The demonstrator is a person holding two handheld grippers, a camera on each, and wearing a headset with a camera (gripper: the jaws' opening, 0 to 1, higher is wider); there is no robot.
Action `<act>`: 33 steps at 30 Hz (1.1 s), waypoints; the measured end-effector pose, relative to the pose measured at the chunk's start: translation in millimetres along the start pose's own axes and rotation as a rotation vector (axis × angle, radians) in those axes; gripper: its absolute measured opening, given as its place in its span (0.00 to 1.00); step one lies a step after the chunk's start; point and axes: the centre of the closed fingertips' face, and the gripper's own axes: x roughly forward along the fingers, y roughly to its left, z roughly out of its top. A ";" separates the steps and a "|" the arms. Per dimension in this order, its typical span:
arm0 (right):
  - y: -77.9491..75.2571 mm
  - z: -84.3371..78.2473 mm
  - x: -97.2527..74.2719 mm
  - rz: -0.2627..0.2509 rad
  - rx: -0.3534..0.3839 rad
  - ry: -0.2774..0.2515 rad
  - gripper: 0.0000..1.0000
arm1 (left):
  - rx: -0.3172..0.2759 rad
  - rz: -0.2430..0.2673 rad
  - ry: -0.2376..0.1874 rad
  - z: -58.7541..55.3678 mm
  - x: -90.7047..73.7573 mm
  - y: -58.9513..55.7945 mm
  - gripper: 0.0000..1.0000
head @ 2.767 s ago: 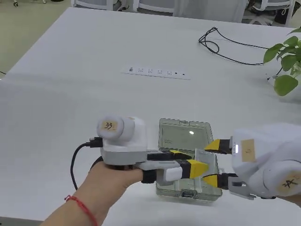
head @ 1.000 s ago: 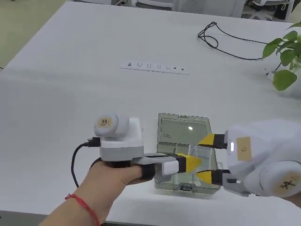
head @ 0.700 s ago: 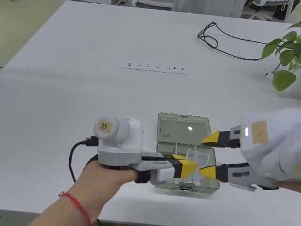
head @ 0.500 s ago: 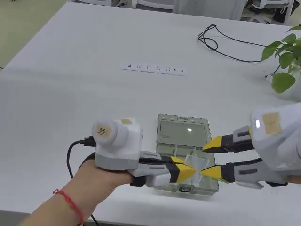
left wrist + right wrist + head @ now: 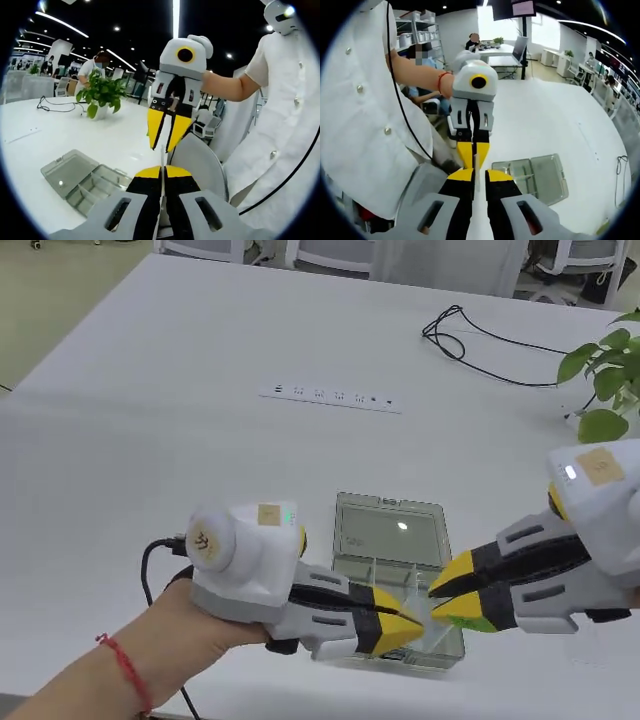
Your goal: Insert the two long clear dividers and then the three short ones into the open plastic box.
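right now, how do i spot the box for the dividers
On the white table, look near the front edge, below the left tool and right tool. The open plastic box is clear with its lid lying flat behind, unlike the opaque white power strip beyond.

Your right gripper [image 5: 437, 603] has pulled back toward the right edge, and its jaws, wide apart before, have narrowed onto the clear divider [image 5: 161, 152]. Your left gripper [image 5: 410, 625] has sunk lower in the frame and now tilts downward.
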 end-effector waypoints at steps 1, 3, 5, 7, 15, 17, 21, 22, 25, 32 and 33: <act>2.0 0.0 0.3 0.014 0.001 0.001 0.09 | 0.010 -0.009 0.002 0.1 -0.2 -2.0 0.00; 5.6 0.4 0.5 0.039 0.005 0.001 0.08 | 0.019 -0.019 0.000 0.7 -0.8 -4.6 0.00; 9.0 0.6 1.2 0.060 0.011 -0.001 0.08 | 0.019 -0.026 -0.004 1.4 -1.0 -6.9 0.00; 11.1 -0.2 2.5 0.072 0.011 0.003 0.07 | 0.023 -0.030 -0.004 1.1 -1.4 -7.9 0.00; 15.9 0.4 4.8 0.108 0.030 -0.013 0.04 | 0.032 -0.035 -0.010 1.6 -1.3 -10.8 0.00; 16.2 0.5 4.5 0.115 0.042 -0.021 0.03 | 0.036 -0.036 -0.010 1.6 -1.2 -11.3 0.00; 17.1 0.5 4.2 0.123 0.044 -0.027 0.03 | 0.045 -0.036 -0.012 1.4 -1.8 -12.1 0.00; 17.6 0.4 4.3 0.125 0.044 -0.027 0.03 | 0.048 -0.034 -0.012 1.3 -1.8 -11.6 0.00; 18.2 0.6 5.0 0.126 0.042 -0.028 0.03 | 0.046 -0.033 -0.011 0.8 -2.0 -11.6 0.00; 19.4 0.2 6.8 0.126 0.032 -0.026 0.03 | 0.040 -0.027 -0.007 -1.2 -2.8 -10.7 0.00; 19.3 0.2 7.0 0.125 0.031 -0.025 0.03 | 0.039 -0.026 -0.008 -1.2 -2.8 -10.5 0.00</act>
